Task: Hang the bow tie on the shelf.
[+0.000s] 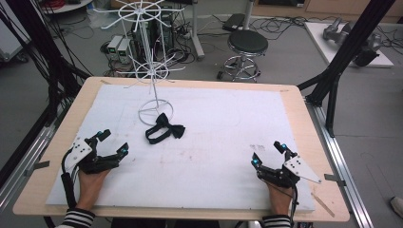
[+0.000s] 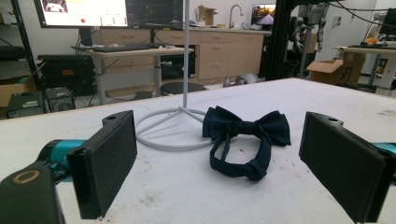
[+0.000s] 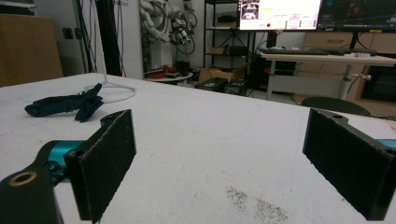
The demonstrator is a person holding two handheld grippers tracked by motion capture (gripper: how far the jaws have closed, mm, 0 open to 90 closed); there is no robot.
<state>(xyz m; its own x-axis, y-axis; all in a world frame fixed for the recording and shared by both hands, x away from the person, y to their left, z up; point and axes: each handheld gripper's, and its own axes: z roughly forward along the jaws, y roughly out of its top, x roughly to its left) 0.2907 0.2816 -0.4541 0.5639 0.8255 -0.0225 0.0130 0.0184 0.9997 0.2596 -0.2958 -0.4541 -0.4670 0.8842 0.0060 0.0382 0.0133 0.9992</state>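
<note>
both tongs, left (image 1: 112, 143) and right (image 1: 269, 154), rest spread and empty at the near corners of the white-covered tabletop (image 1: 228, 123), likely staged for a reach, while the dark navy fabric bow tie (image 1: 165, 128) lies flat just beside the white wire rack's ring base (image 1: 155, 110).

In the left gripper view the white stand (image 2: 186, 70) beside the bow tie (image 2: 245, 135) is cut off by the top edge, so its upper arms are out of sight, and the left tongs (image 2: 219, 163) run off the bottom edge. In the high view the person's sleeves near the worktop (image 1: 304, 118) edge are cropped at the bottom. The small dark marks right of the bow tie (image 1: 164, 128) are too tiny to identify.
</note>
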